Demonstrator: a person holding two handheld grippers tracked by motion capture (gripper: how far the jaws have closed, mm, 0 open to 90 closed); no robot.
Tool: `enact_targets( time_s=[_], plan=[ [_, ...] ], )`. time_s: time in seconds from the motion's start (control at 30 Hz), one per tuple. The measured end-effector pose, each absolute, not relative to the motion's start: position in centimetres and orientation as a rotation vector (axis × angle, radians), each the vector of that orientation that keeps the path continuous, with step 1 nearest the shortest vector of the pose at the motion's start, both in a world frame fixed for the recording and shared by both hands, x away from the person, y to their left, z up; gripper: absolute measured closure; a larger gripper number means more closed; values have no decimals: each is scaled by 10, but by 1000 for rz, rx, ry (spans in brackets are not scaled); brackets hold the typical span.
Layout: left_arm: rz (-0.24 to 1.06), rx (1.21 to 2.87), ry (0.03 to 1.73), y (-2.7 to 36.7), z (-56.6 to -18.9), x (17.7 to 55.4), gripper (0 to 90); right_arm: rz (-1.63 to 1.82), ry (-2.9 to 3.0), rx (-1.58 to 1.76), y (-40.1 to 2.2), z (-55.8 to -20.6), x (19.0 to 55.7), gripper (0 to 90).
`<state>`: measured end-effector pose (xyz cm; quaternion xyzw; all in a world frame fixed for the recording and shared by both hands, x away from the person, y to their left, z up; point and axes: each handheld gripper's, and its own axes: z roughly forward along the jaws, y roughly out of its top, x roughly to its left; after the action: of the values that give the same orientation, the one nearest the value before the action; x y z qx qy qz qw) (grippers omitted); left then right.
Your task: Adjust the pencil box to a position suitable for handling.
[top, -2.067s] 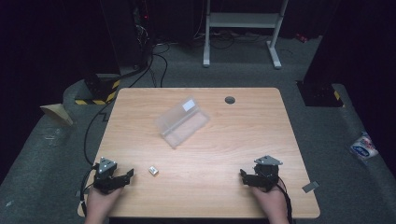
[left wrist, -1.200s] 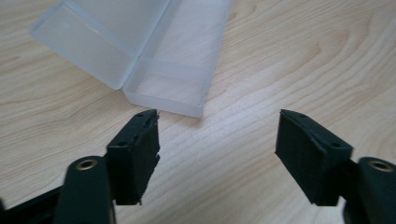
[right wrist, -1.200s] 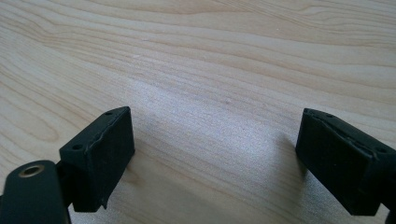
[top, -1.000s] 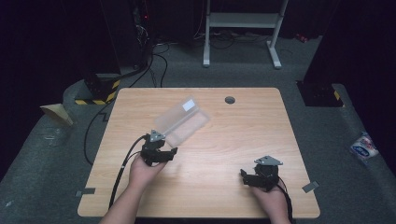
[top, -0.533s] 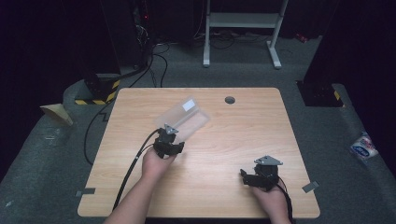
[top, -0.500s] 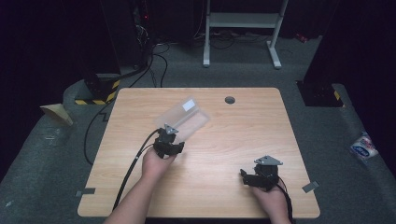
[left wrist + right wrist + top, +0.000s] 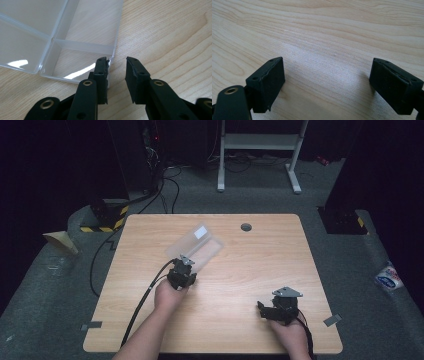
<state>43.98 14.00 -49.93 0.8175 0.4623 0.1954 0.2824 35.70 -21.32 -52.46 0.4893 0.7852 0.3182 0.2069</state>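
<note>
The left gripper [image 7: 117,67] has been closing its fingers beside the clear plastic box [image 7: 194,248] corner, still spread; it could slip off and push the box across the desk [image 7: 240,330].

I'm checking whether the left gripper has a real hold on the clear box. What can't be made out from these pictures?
- Left gripper view: the clear box runs off the top and left edges; whether a pad presses its corner wall is unclear.
- High view: the left gripper covers the box's near corner.
- High view: the white label is too small to read.
- Right gripper view: wooden table, cut off by every edge.
</note>
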Motion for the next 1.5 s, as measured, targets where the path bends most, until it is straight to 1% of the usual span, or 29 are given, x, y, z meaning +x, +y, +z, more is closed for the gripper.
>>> enact_targets(
  time_s=[0.1,0.13,0.27,0.53,0.83,1.0,1.07,1.13,1.17,1.27,1.5],
  plan=[
    [519,2193,1221,139,-500,439,767,887,2188,1364,-213,-525,357,127],
    [514,2198,1212,139,-500,438,810,887,2187,1364,-213,-525,357,127],
    [499,2210,1187,140,-501,435,845,887,2187,1367,-213,-525,357,127],
    [450,2222,1138,140,-501,425,848,887,2183,1369,-213,-525,356,129],
    [397,2251,1009,119,-502,405,847,886,2184,1367,-213,-525,357,129],
    [399,2274,934,111,-503,392,846,886,2184,1367,-213,-525,357,129],
    [419,2280,903,112,-504,388,845,886,2184,1367,-213,-525,357,129],
    [425,2283,895,113,-504,385,835,887,2183,1369,-213,-525,357,129],
    [438,2291,892,114,-504,383,812,887,2183,1369,-213,-525,357,129],
    [498,2312,895,117,-505,379,707,886,2181,1372,-213,-525,356,129],
    [536,2283,961,133,-507,377,654,887,2181,1372,-213,-525,356,129]
  ],
)
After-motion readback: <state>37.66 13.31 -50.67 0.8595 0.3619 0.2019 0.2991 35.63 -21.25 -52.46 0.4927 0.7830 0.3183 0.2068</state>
